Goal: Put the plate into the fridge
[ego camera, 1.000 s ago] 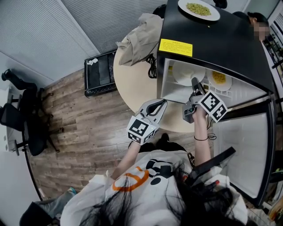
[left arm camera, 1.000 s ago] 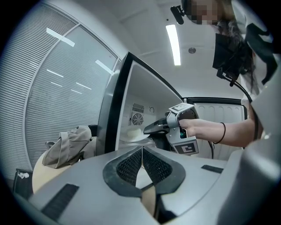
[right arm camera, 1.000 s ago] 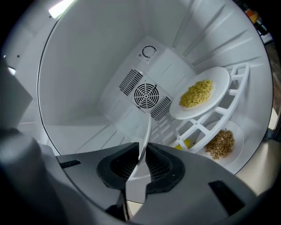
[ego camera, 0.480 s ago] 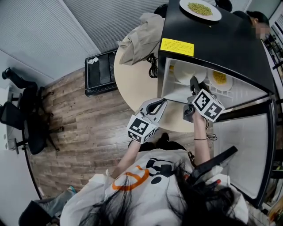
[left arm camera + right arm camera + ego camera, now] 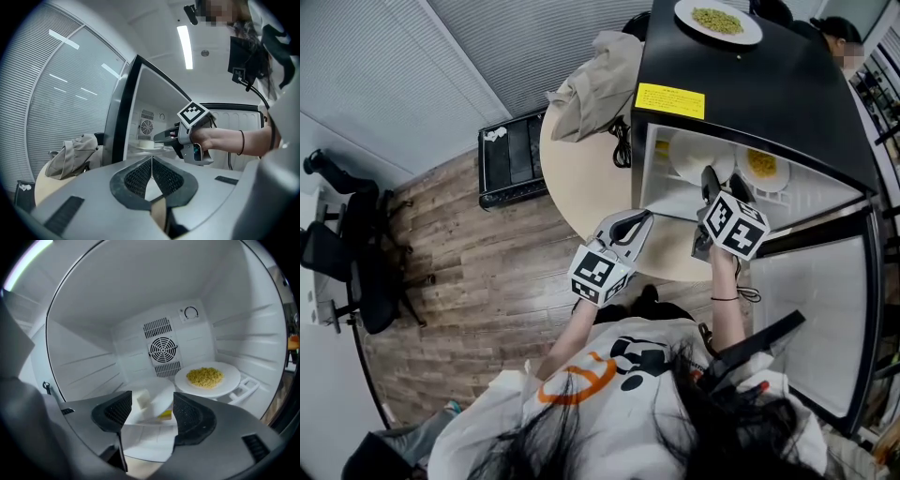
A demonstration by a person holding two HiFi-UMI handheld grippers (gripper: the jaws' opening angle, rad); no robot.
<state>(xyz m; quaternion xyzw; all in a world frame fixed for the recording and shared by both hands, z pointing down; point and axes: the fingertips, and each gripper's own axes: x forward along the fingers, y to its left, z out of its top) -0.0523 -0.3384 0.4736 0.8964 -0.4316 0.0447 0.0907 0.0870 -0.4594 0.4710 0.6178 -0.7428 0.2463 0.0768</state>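
- Plate [image 5: 151, 414], white, with a pale block and a yellow scrap on it, lies inside the fridge [image 5: 89, 366]. It is at the lower centre of your right gripper view, in front of the fan grille.
- Your right tongs [image 5: 152, 402] stand wide. Their jaws have just been opening, and the plate shows in the gap between the pads, with neither pad pressing on it.
- A second plate [image 5: 230, 379] with yellow food sits just beside it, toward the right of that frame, in the same compartment.
- Your left tongs [image 5: 152, 162] are pressed together with nothing between them. In the head view they sit at centre, outside the fridge, over the edge of the round table [image 5: 581, 178].
- A third plate [image 5: 752, 34] with green food rests on the fridge's black top, upper right of the head view.
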